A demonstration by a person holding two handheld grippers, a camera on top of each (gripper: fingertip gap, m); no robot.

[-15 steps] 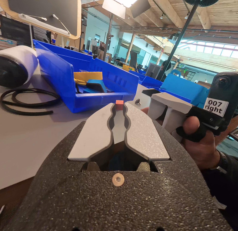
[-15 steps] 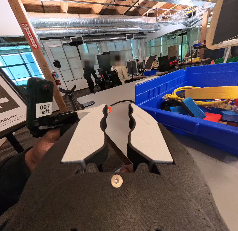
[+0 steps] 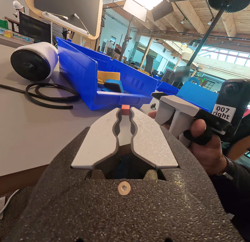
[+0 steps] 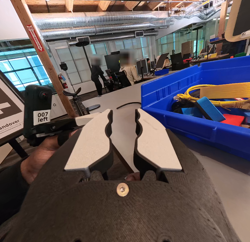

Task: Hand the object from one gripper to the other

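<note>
The premises were an open-plan workshop and lab. Exposed timber joists (image 4: 83, 5) and bare silver ductwork (image 4: 94, 20) ran overhead. A studio light panel (image 3: 143, 0) stood on a stand. Blue parts bins (image 3: 81, 76) sat on a grey bench (image 3: 33, 127). Monitors (image 4: 143, 66) and desks filled the rear, and a fire extinguisher (image 4: 62, 80) hung by a post.

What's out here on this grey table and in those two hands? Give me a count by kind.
Hand-held grippers: 2 (left hand-held gripper, right hand-held gripper)
Small red blocks: 1 (red block, pinched in the left one)
Large blue bins: 1 (blue bin)
White rolls: 1 (white roll)
Loose black cables: 1 (black cable)
Total: 6
</note>
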